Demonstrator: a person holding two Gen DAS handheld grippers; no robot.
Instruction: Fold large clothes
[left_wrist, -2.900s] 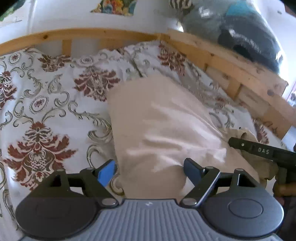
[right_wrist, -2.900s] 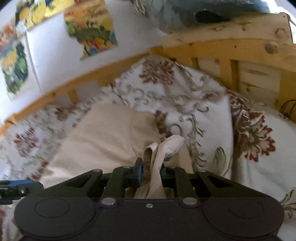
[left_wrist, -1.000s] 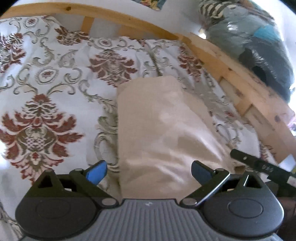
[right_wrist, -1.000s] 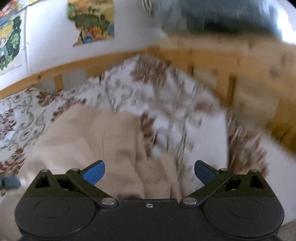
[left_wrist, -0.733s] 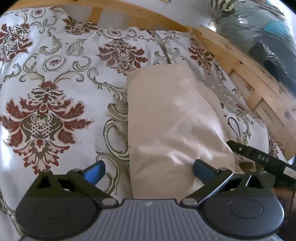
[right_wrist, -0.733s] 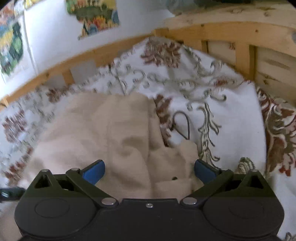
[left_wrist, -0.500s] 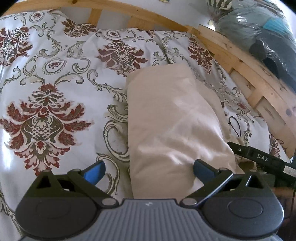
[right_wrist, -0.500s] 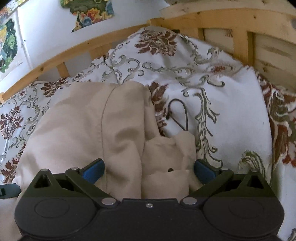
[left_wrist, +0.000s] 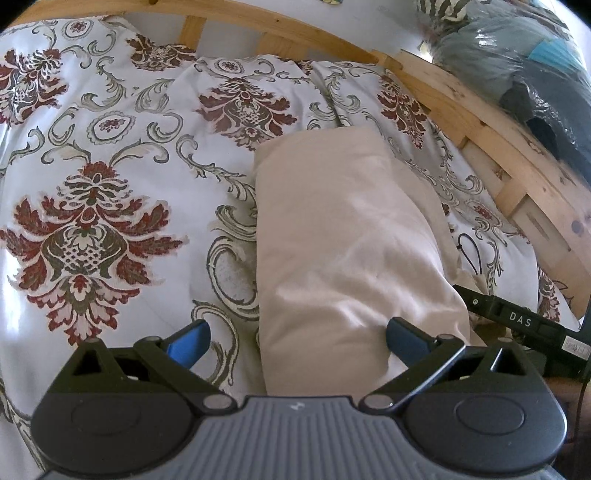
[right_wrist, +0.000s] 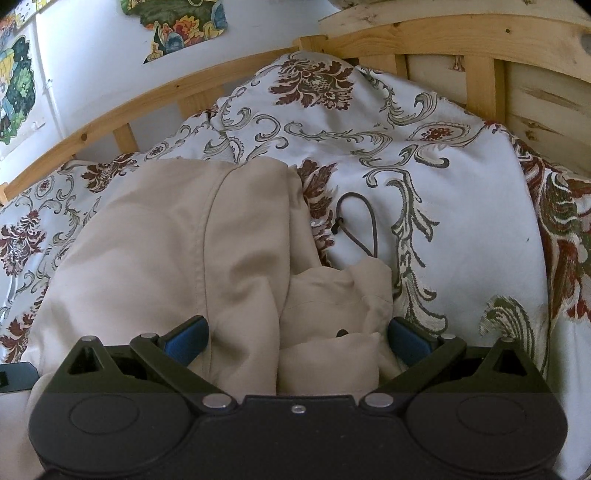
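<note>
Left wrist view, left to right: floral bedspread (left_wrist: 110, 206) in white, red and grey covers the bed. Beige garment (left_wrist: 343, 236) lies folded into a long narrow bundle on the bedspread, running away from the camera, right of centre. Left hand-held gripper (left_wrist: 295, 338) spread wide, blue fingertips (left_wrist: 188, 339) apart; the left one is over bare bedspread, the right one over the near end of the garment, nothing pinched. A thin dark cord loop (left_wrist: 469, 251) lies on the bedspread just beside the garment's right edge. Wooden bed frame (left_wrist: 498, 155) curves along the back and right. Plastic-wrapped bundles (left_wrist: 535, 62) sit beyond the frame, top right.

Right wrist view, left to right: posters (right_wrist: 181, 22) on the white wall. Garment (right_wrist: 177, 251) fills the left and centre, seam running lengthwise; a crumpled smaller part (right_wrist: 332, 306) sits at its right side, near the camera. Right hand-held gripper (right_wrist: 297, 338) spread wide, both fingertips at the garment's near end, gripping nothing. Cord loop (right_wrist: 358, 225) just past the crumpled part. Bedspread (right_wrist: 461, 206) bunched up right, against the frame (right_wrist: 480, 74).
</note>
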